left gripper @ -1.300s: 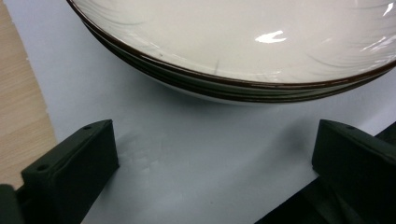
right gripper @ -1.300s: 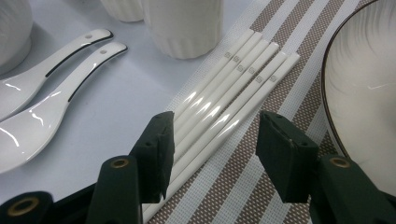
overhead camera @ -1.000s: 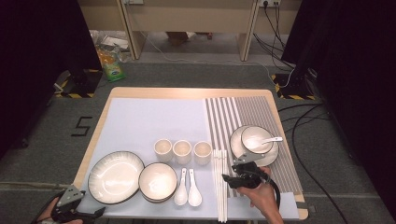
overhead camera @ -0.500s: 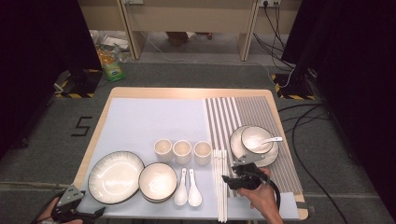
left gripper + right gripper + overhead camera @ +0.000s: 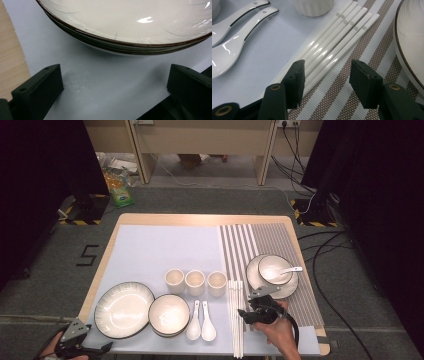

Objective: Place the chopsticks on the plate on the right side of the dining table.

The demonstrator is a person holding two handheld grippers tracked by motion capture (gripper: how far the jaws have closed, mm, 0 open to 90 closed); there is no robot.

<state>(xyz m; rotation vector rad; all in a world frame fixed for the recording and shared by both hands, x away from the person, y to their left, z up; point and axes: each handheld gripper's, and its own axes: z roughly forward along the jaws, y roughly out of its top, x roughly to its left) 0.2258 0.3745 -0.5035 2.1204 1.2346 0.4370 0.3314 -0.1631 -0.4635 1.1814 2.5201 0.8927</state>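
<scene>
Right gripper (image 5: pixel 325 75) low over the white chopsticks (image 5: pixel 332 41), jaws part-open and straddling the bundle, pads not pressing. Chopsticks lie side by side at the seam of the blue mat (image 5: pixel 150 250) and striped mat (image 5: pixel 280 240), right of the spoons (image 5: pixel 201 322). Left gripper (image 5: pixel 113 82) near-left, jaws wide, empty, just short of the large plate (image 5: pixel 130 22).

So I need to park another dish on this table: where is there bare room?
The pale mat behind the three cups is free to the far edge. The striped mat behind the plate with bowl is bare too. The near row is crowded: plates, spoons, chopsticks, right gripper.
</scene>
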